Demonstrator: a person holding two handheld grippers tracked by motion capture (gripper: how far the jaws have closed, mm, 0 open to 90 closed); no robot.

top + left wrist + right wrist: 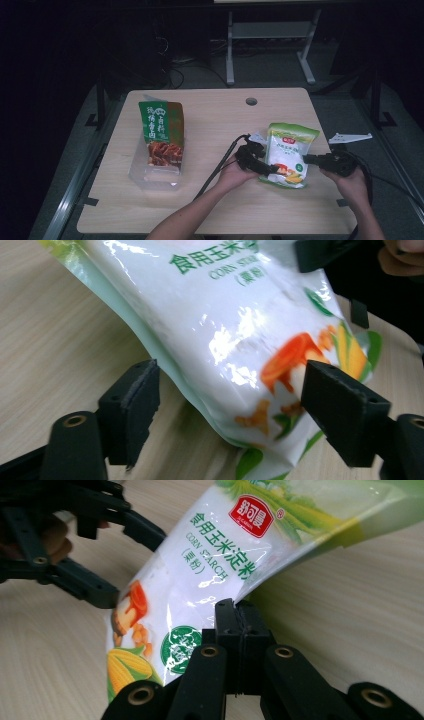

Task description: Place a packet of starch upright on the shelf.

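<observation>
The corn starch bag (pixel 288 155) sits at the right half of the table (pixel 215 210), its lower end near the person's side and its green top edge pointing away. The right gripper (pixel 238 611) has its jaws pressed together on the thin side seam of the bag, so the whole pouch hangs from a narrow strip of film. The left gripper (pixel 230 395) has its jaws spread wide; the bag's lower corner lies between them, but neither pad touches it.

Risks from this state:

- Slippage. The film is glossy and the pinch covers only the edge. The powder's weight can pull the seam out of the right gripper if the bag is lifted further.
- Swing or sag. With the left jaws not pressing, the lower end is unsupported and can rotate or droop against the table.
- Tearing. A load concentrated at one seam point can split the film and spill powder.
- Collision. The clear tub (pixel 152 172) holding the green snack packet (pixel 161 131) stands well apart to the left; a wide swing of the bag toward it can tip the packet.
</observation>
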